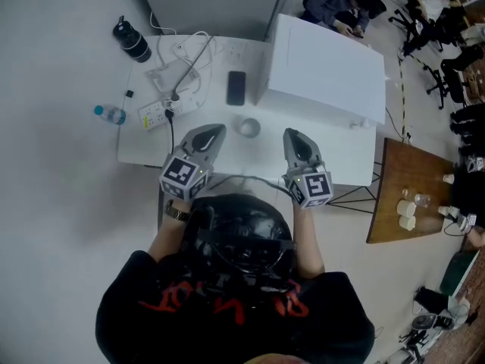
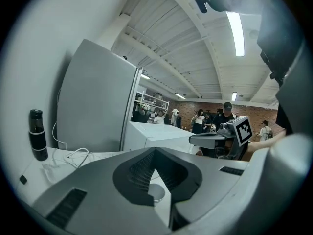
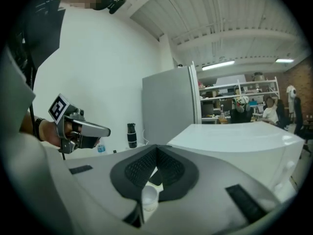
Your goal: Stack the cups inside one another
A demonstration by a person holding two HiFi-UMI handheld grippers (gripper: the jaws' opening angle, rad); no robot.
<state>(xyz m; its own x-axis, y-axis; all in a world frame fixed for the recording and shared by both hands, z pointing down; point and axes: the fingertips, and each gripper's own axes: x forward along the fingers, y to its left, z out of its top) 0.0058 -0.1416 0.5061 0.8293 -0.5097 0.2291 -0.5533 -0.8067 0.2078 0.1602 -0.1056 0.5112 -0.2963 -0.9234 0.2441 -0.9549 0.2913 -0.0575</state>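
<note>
White table (image 1: 250,154) fills the middle of the head view. One white cup (image 1: 247,127) stands on it, between the two gripper tips and apart from both; whether more cups sit nested inside it cannot be told. The left gripper (image 1: 215,133) is just left of the cup and the right gripper (image 1: 292,136) just right of it, both held above the near edge with tips pointing away from the person. Behind the cup lies a dark phone (image 1: 236,88). A power strip (image 1: 155,114) with white cables is at the left and a black flask (image 1: 132,40) at the far left corner. A big white box (image 1: 326,70) takes up the table's right side.

From the left gripper view, the left gripper (image 2: 155,150) has its jaws pressed together at the tips with nothing between them. The cup (image 2: 156,192) shows low down through the gap behind the tips, upright on the table. The flask (image 2: 37,134) stands at the left beside a grey panel (image 2: 95,102), the box (image 2: 161,133) lies beyond, and the right gripper (image 2: 195,139) reaches in from the right.

From the right gripper view, the right gripper (image 3: 156,147) is likewise closed and empty. The cup (image 3: 149,198) sits below the pads on the table, the phone (image 3: 155,177) just past it. The left gripper (image 3: 107,130) is at the left, the flask (image 3: 131,135) further back, the box (image 3: 244,141) at the right.
</note>
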